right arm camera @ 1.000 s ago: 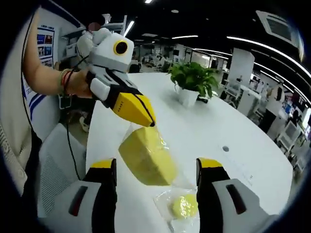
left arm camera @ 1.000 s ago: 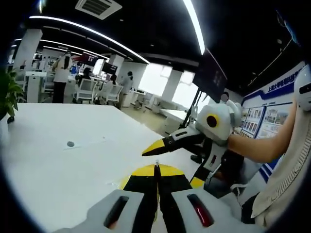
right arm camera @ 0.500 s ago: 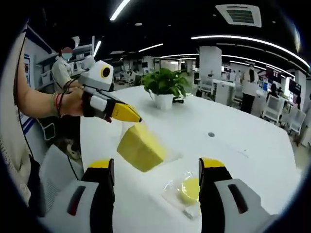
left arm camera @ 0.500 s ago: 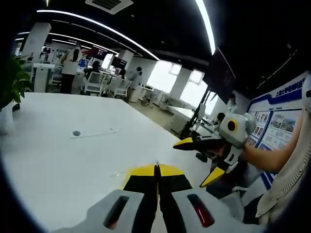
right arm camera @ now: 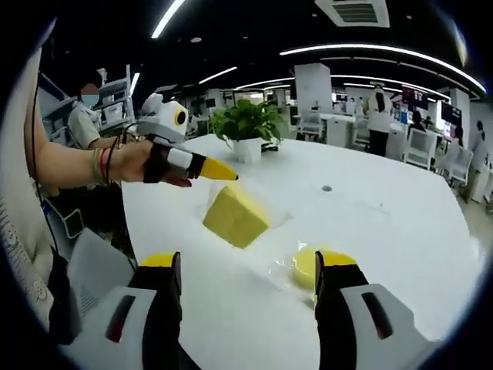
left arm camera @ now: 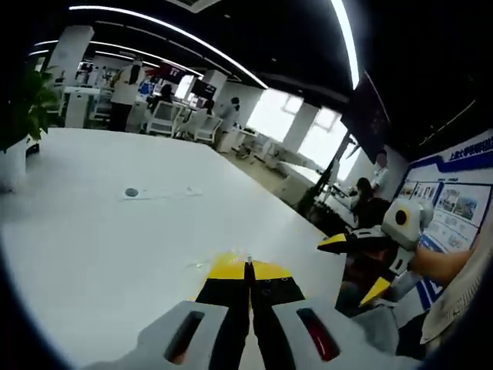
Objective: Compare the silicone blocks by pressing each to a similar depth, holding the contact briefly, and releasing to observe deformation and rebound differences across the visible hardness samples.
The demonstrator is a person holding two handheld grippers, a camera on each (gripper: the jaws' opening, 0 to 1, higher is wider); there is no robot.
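So in the right gripper view, going left to right: the person's hand (right arm camera: 127,163) holds the left gripper (right arm camera: 229,177), whose yellow tip sits right at the upper back edge of the big yellow silicone block (right arm camera: 235,216); the jaws look pressed together into a point. The block is tilted up on one edge on the white table (right arm camera: 385,231), with clear plastic wrap under and around it. Behind it is a potted plant (right arm camera: 248,127) in a white pot. Further right and nearer the camera, a smaller round yellow silicone piece (right arm camera: 304,264) lies in its own clear bag, just beside the inner edge of the right gripper's (right arm camera: 248,279) right-hand jaw, partly hidden by it. That gripper's jaws stand wide apart with nothing between them, hovering short of the block. In the left gripper view the left gripper (left arm camera: 248,271) shows its yellow-and-black jaws closed flush together over the bare table (left arm camera: 115,247), and off to the right the right gripper (left arm camera: 360,262) hangs with its yellow jaws spread open. There's a blue-and-white wall poster (left arm camera: 454,204) on the far right with writing on it, but it's way too small and blurry to read, so no labels or brands I can make out
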